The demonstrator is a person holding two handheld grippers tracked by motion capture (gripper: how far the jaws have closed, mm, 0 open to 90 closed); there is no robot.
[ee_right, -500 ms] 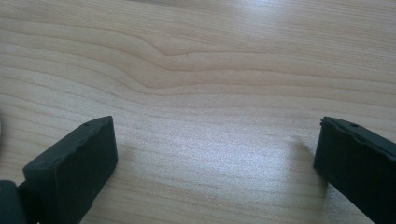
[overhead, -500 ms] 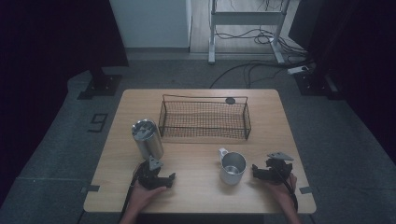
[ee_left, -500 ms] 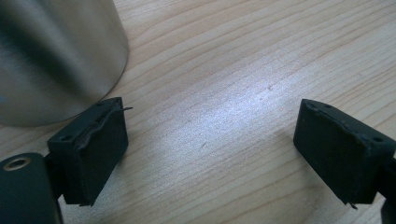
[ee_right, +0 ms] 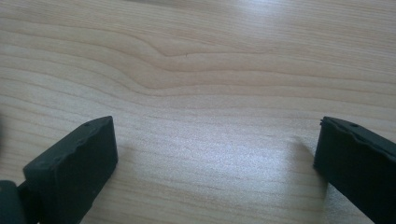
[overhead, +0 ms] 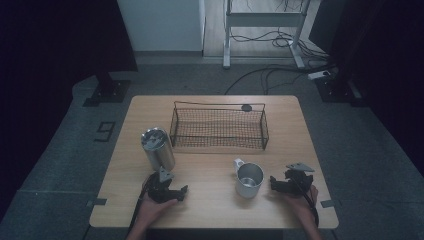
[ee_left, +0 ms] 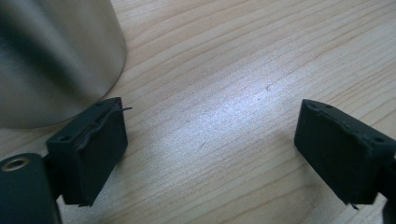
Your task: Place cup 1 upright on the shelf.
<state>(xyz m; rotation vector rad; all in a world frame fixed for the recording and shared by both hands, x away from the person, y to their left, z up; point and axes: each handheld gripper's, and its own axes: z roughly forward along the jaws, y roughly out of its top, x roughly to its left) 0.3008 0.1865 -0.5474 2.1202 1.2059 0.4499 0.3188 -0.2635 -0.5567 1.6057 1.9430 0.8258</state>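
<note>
Steel tumbler (overhead: 157,148): standing on the table (overhead: 210,212) towards its left edge, just off the near left corner of the wire basket (overhead: 218,145), apart from it. Seen close in the left gripper view as a brushed wall (ee_left: 51,56) just beyond the left-hand jaw; touching or not, cannot tell.

Left gripper (overhead: 167,189): low over the wood near the front edge, just short of the tumbler. Jaws parted (ee_left: 210,116), with bare wood between them and nothing held.

Right gripper (overhead: 280,184): near the front right corner, pointing towards the metal mug (overhead: 248,180), which sits midway along the front half of the table, handle turned to the far side. Jaws spread wide (ee_right: 215,135) over bare wood, again nothing held.

Set against the frame from half a second ago: hardly any change. Tumbler, mug and basket in the same spots, both hands in much the same places, no grip taken.

Judged from that: a pause before the pickup, not progress. Nothing moved to the basket yet. Probably next: shifting the left jaws sideways to straddle the tumbler, since it now lies off to one side of the gap, not within it. Risk there: nudging a tall, smooth can over.
</note>
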